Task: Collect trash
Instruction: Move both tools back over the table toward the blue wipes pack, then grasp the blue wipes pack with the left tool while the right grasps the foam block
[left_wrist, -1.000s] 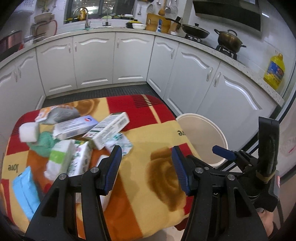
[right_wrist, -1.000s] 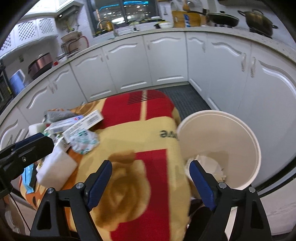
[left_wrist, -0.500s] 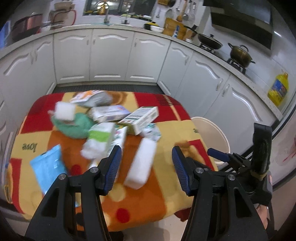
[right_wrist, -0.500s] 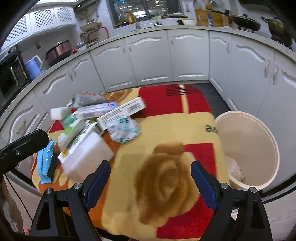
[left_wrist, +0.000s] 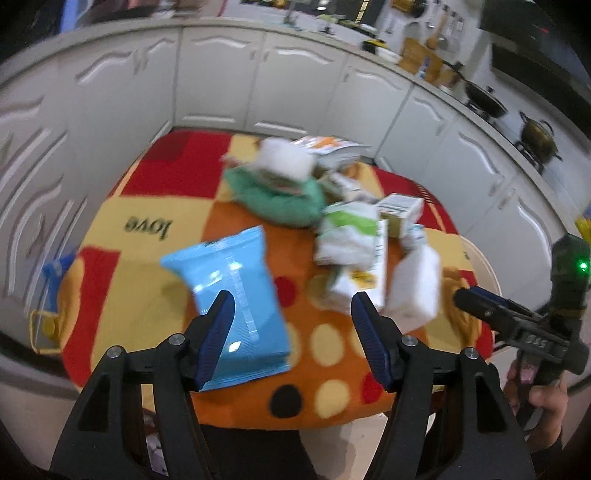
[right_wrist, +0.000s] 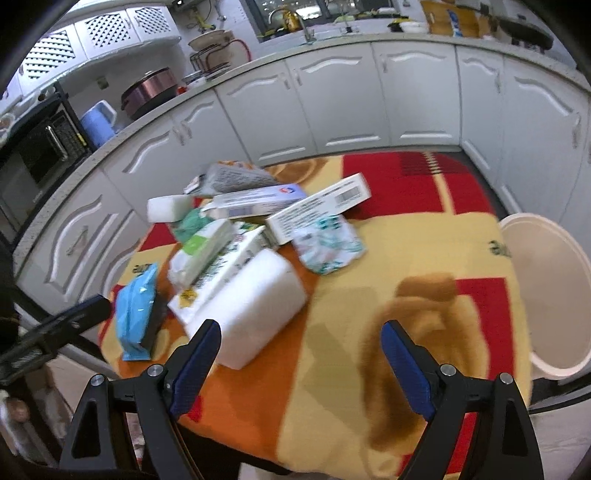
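We hold both grippers with fingers spread and empty. The blue pouch (left_wrist: 236, 295) lies on the tabletop (left_wrist: 147, 295) just ahead of the left gripper (left_wrist: 291, 314), partly under its left finger. It looks light, soft and slippery, so we would pinch its near edge. The white block (right_wrist: 255, 310) lies just ahead of the right gripper (right_wrist: 301, 350).

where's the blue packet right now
The blue packet lies flat on the blanket-covered table, just ahead of the open left gripper in the left wrist view. It sits left of the white foam block, near the table's front edge.
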